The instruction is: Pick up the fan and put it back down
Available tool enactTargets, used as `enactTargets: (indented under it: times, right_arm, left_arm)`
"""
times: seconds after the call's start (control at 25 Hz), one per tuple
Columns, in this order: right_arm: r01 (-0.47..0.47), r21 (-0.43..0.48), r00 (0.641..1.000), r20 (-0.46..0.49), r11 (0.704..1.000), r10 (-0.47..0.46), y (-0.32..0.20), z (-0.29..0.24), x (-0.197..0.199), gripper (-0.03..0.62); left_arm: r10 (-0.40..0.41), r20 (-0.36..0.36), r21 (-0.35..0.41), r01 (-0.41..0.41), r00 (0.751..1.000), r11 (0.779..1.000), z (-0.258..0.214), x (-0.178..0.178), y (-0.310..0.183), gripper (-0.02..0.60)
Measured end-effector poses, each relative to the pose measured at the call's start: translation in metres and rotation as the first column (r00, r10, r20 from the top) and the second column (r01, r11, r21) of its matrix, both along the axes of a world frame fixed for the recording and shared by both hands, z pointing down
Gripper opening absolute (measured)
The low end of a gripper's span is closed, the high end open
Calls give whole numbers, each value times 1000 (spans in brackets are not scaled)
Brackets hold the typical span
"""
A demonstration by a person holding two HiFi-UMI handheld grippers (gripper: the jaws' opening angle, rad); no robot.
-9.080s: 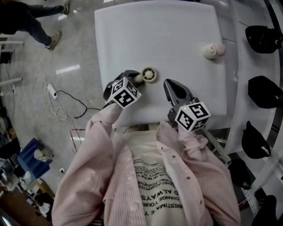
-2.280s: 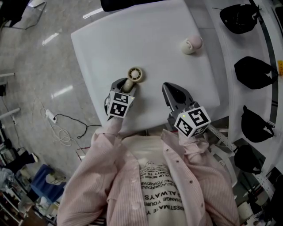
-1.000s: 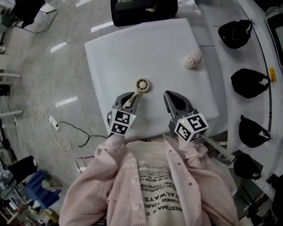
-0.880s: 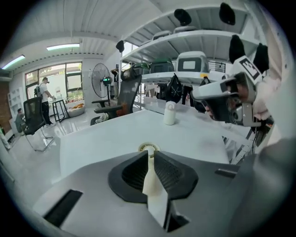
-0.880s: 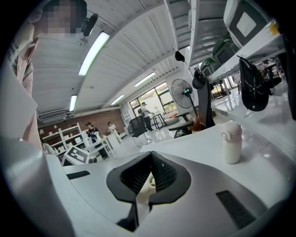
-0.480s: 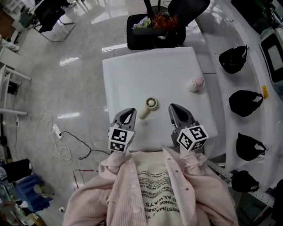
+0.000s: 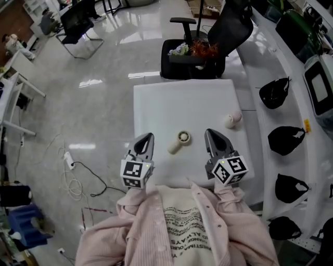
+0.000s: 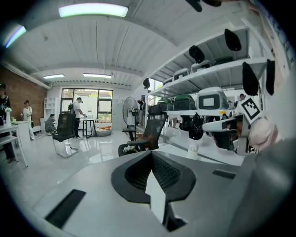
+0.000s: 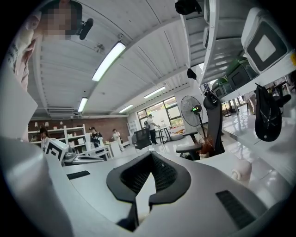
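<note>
Bright, even indoor light falls from ceiling strips — it glares in patches off the glossy floor. Both gripper views bend strongly toward dark, round edges, and the left gripper looks soft close up.

Left gripper jaws were together, empty; right gripper likewise; both pointed forward, side by side.

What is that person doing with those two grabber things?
A person stands at a white table with a two-jaw gripper in each hand. A little fan lies on the table between the grippers, and nothing is holding it. The left gripper and the right gripper are both shut and empty, near the table's front edge. A small round pinkish thing sits off to the right.
</note>
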State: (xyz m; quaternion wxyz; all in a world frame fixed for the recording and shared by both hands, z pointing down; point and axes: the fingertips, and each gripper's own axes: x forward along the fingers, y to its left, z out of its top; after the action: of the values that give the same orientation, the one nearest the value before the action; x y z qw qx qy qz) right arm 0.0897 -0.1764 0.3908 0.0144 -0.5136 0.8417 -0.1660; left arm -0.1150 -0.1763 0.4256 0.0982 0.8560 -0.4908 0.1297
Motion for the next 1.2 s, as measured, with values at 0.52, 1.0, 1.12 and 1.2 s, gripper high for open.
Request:
enactTargets:
  times: [0.52,1.0,1.12,1.2]
  right_arm:
    - [-5,151,1000,-20,989,8,-6,-52,4,0]
    - [5,177,998,-64,984,6,-6,-60,4,-2]
    - [10,169,998,-68,985,1,-6,-57,2,-2]
    - [12,166,998,-68,986,-1,-6,-55,1,-2]
  left_arm:
    - [-74,-54,141,81,996,987,-59,-28,-4,2]
    - [-92,-65,174,102,994,979,-73,-37,2,2]
    - [-86,-60,171,95,994,981,-71,-36,2,2]
    - [-84,-60,168,93,995,981,-71,-35,2,2]
